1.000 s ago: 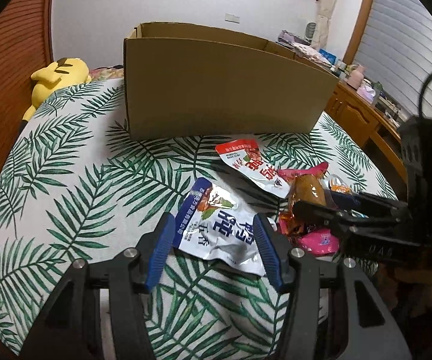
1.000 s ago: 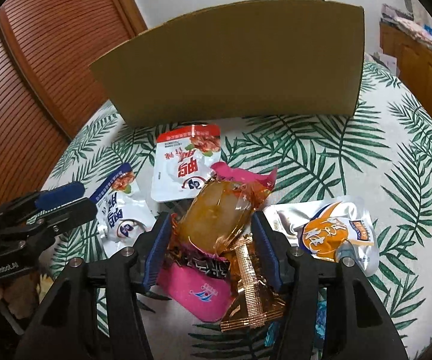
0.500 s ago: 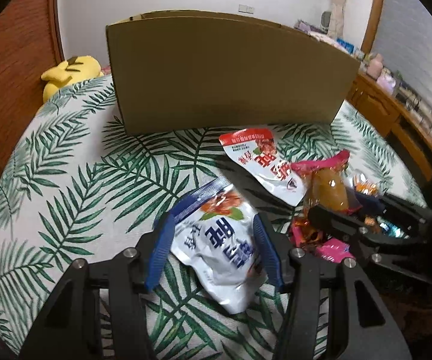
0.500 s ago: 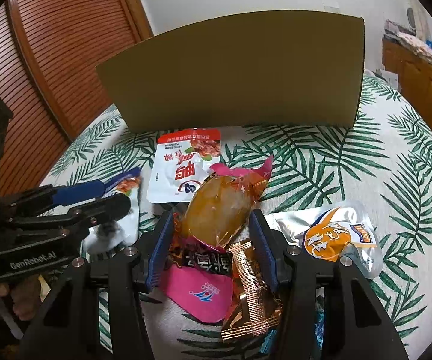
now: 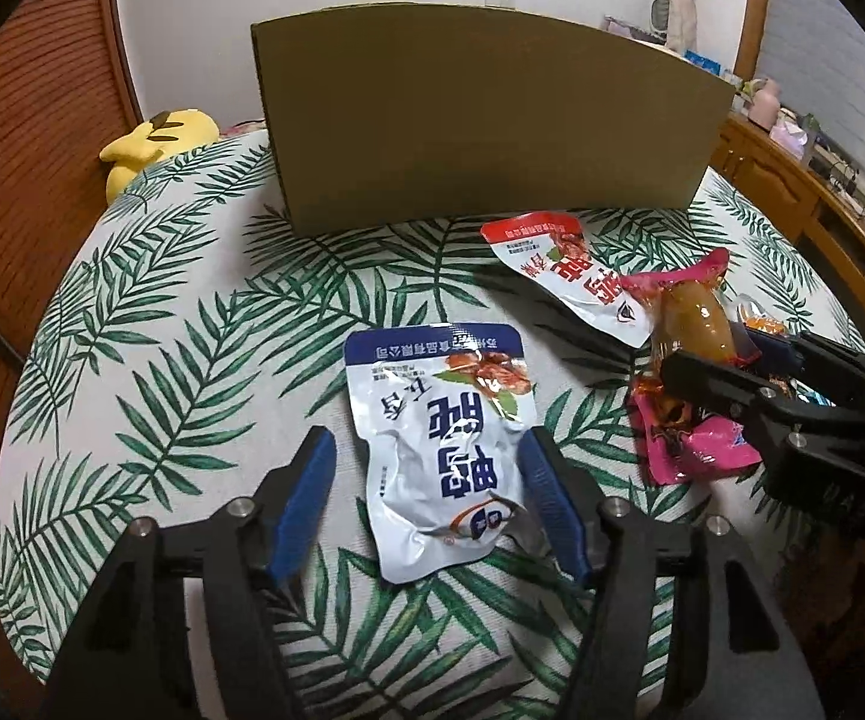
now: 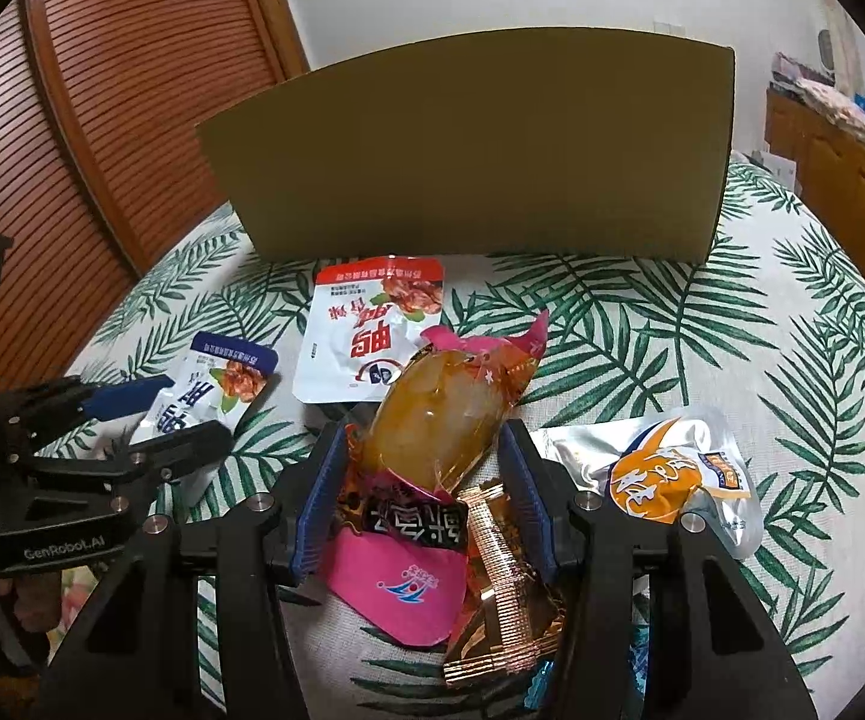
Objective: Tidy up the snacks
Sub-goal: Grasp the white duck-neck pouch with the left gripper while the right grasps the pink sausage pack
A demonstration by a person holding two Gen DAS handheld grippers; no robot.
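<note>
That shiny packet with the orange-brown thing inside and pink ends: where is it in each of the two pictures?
Left wrist view: orange-brown packet at far right, in the right gripper.
Right wrist view: packet at centre, between the blue pads.
Shared landmark: cardboard box behind it.

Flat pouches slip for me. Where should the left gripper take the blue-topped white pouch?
Probably across the near, lower half of the blue-topped white pouch, coming from the near side. It lies flat, lengthwise between the open left gripper fingers; squeezing the puffy, wrinkled edges should work.

Both wrist views look low and close across the table toward the cardboard box.
</note>
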